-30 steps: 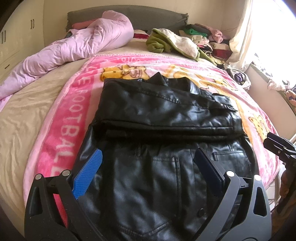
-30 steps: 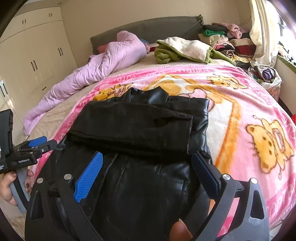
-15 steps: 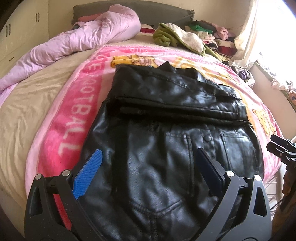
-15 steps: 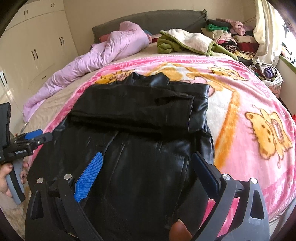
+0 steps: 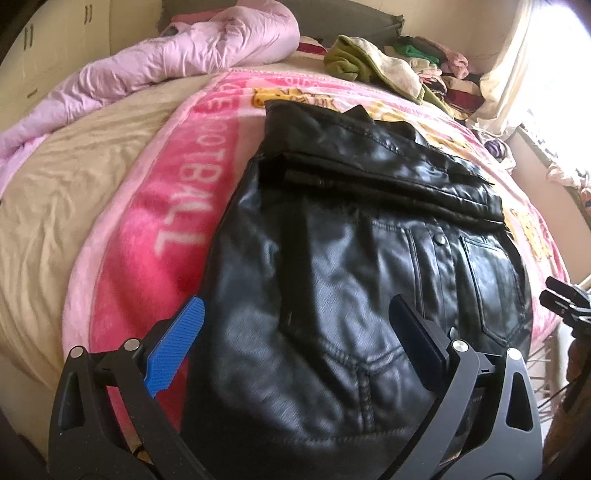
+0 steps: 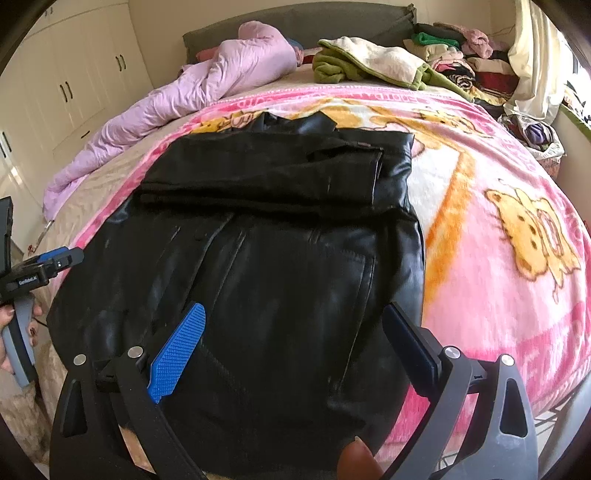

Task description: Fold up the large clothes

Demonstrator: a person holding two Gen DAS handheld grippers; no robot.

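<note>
A black leather jacket (image 5: 351,258) (image 6: 280,236) lies flat on the pink cartoon blanket (image 5: 162,206) (image 6: 498,229), its sleeves folded across the upper half in a band. My left gripper (image 5: 295,317) hovers open over the jacket's near left part, nothing between its fingers. My right gripper (image 6: 291,321) is open above the jacket's near right part, also empty. In the right wrist view the left gripper (image 6: 55,262) shows at the left edge, held by a hand (image 6: 11,332). In the left wrist view the right gripper (image 5: 561,299) pokes in at the right edge.
A lilac duvet (image 6: 192,92) is bunched at the bed's far left. A green and cream garment (image 6: 369,62) and a stack of clothes (image 6: 465,62) lie by the grey headboard (image 6: 295,22). White wardrobes (image 6: 74,74) stand left; a curtain (image 5: 517,74) hangs right.
Both grippers have moved forward and lower over the jacket's near half, so the jacket fills more of each view. Both stay open and empty.
</note>
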